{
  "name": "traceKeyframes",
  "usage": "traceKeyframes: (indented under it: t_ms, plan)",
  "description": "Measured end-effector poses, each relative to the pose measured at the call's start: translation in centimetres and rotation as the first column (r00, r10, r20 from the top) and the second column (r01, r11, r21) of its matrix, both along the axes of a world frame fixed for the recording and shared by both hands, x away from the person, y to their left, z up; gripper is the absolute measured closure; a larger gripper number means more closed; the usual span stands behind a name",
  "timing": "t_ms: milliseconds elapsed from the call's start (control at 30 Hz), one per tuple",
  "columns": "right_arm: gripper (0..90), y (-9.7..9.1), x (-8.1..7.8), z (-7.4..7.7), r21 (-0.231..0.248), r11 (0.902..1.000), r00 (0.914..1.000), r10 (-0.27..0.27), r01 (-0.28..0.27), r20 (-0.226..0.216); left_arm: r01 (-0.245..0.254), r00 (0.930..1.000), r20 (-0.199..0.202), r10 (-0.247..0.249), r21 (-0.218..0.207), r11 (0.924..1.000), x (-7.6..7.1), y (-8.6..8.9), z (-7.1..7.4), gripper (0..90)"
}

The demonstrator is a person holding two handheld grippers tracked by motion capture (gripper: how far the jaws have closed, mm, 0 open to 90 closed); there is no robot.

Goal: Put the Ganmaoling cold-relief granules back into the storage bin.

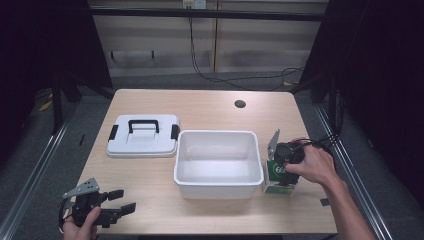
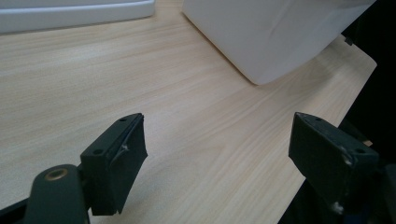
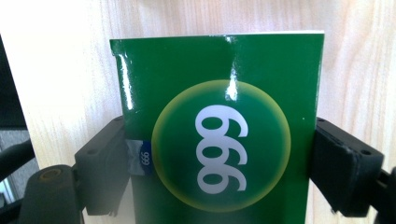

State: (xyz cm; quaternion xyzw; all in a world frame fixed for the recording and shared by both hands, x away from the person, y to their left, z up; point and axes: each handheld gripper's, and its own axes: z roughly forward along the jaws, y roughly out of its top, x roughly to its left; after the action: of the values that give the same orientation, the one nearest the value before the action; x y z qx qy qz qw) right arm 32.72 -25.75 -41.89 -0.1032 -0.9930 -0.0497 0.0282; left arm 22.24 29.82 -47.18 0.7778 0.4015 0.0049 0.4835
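Firstly, at the left near corner of the wooden table (image 1: 200, 107), the person's left hand (image 1: 80, 225) holds the left gripper (image 1: 122, 201) low over the bare wood. Its two black jaws stand wide apart and hold nothing; the left gripper view shows only wood grain between them, with a corner of the white tub (image 2: 275, 37) further ahead.

Behind it, on the left half of the table, a white lid (image 1: 143, 135) lies flat. It has a black handle on top and a black clip on each short side. It sits apart from the tub, just beside the tub's far left corner.

In the middle stands the white tub (image 1: 218, 186), a rectangular plastic container with its opening up. Inside it I see only its white bottom, no item.

Just beside the right wall of the tub stands a small green box (image 1: 278, 175), upright on the table, close to the tub; I cannot tell if they touch. The right gripper (image 1: 283, 172), held by the right hand (image 1: 312, 162), comes onto it from above. In the right gripper view, the jaws press on the two opposite sides of the green box (image 3: 219, 135), whose glossy face carries a yellow-edged circle with the white number 666.

Further back, a small dark round hole (image 1: 240, 104) is in the table top.
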Motion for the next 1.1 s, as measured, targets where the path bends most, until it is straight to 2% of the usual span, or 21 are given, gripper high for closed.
traceKeyframes:
  t_ms: [100,300,500,767,833,1100]
  plan:
    - [15.9,-0.4,-0.2,0.2,0.019,0.9997,0.9999,-0.015,0.015,0.002,0.0,1.0,0.001,0.0,0.001,1.0,0.0,0.0,0.0,19.0]
    - [16.0,-1.2,-0.7,0.7,0.05,0.9977,0.9981,-0.049,0.047,0.038,0.001,1.0,0.0,-0.001,0.0,1.0,0.0,0.0,0.0,18.9]
    - [16.0,-1.4,-0.8,1.0,0.07,0.9955,0.9972,-0.066,0.064,0.035,-0.003,1.0,0.001,0.003,-0.004,1.0,0.0,0.0,0.0,18.9]
    - [16.1,-1.7,-1.1,1.4,0.109,0.9893,0.9941,-0.102,0.097,0.037,-0.004,1.0,0.0,0.004,-0.008,1.0,0.0,0.0,0.0,18.9]
    - [16.1,-2.2,-1.3,1.5,0.128,0.9851,0.9918,-0.121,0.115,0.042,-0.003,1.0,0.001,0.003,-0.008,1.0,0.0,0.0,0.0,19.0]
    - [16.1,-3.5,-2.0,2.2,0.178,0.9748,0.9893,-0.143,0.135,0.032,-0.004,1.0,0.002,0.004,-0.011,0.9999,0.0,0.1,0.0,18.9]
